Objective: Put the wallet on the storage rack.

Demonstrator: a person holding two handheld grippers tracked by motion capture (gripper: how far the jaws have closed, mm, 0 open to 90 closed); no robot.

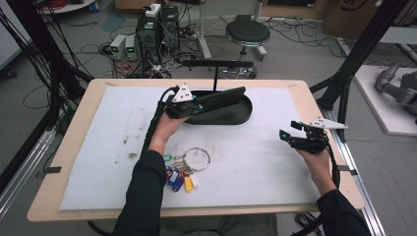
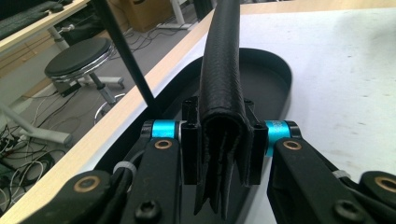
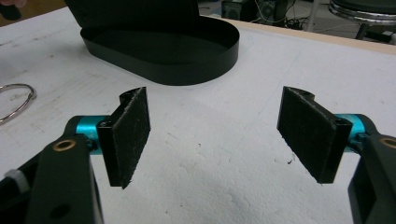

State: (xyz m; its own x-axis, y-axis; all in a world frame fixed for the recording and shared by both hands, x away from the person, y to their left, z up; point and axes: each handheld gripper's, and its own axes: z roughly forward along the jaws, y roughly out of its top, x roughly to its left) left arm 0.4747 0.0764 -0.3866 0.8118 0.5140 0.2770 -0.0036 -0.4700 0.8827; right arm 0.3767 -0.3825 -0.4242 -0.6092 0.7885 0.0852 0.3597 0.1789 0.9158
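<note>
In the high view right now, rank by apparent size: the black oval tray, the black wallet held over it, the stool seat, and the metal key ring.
Largest to smallest:
1. black oval tray
2. black wallet, though the left gripper covers one end
3. stool seat, farther from the camera, so its true size is unsure
4. metal key ring

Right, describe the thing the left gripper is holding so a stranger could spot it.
On the white mat, find the black oval tray at the far edge. Over it the left gripper clamps a black leather wallet, long, folded and textured, unlike the smooth tray.
</note>
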